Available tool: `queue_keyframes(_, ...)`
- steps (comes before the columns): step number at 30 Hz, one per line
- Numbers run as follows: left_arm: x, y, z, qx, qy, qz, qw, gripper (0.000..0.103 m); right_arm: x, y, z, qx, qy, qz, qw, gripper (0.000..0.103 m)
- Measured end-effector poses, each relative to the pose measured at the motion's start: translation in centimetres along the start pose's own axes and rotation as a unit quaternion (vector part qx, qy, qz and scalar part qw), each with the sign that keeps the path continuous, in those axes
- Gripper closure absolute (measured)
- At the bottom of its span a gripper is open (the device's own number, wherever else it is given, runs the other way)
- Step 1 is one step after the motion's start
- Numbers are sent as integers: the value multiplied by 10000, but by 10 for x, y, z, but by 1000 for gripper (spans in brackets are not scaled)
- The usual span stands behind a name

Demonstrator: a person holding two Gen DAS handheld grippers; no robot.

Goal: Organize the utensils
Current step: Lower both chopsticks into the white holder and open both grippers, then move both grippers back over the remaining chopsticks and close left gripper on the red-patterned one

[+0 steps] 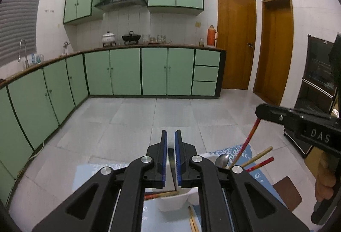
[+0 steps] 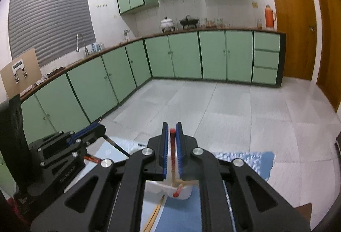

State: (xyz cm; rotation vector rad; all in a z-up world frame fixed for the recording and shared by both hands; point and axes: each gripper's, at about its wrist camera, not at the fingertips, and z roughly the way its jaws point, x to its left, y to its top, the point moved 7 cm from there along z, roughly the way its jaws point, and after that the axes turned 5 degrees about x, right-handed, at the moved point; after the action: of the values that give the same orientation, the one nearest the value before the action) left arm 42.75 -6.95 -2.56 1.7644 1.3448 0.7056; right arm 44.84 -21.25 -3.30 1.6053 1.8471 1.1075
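Red chopstick [image 2: 172, 150] clamped between right gripper [image 2: 171, 132] jaws, near-closed.

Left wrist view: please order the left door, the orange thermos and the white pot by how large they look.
1. Left door, by far the largest.
2. Orange thermos.
3. White pot, close to the thermos in area, so their order is unsure.

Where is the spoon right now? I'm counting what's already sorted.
In the left wrist view the spoon stands bowl-up in the white holder, just right of the left gripper, beside the chopsticks.
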Motion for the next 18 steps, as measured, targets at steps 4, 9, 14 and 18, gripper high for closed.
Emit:
queue_keyframes(4,3,2,-20,-134,-23,-15,9999,85,-4,-4,-21,-234,-46,149,9996,80)
queue_keyframes(9,8,5,-57,-398,55,-99,9991,64,-12,-14,-65,-663,-230,270,9972,56)
queue_keyframes(14,7,-7,-98,-605,117,-105,9980,43,-13,-39,-108,-1053,-325,323,9934,33)
queue_keyframes(18,1,-26,-121,-623,109,-107,9979,36,-11,-68,-135,-1246,-415,286,9909,22)
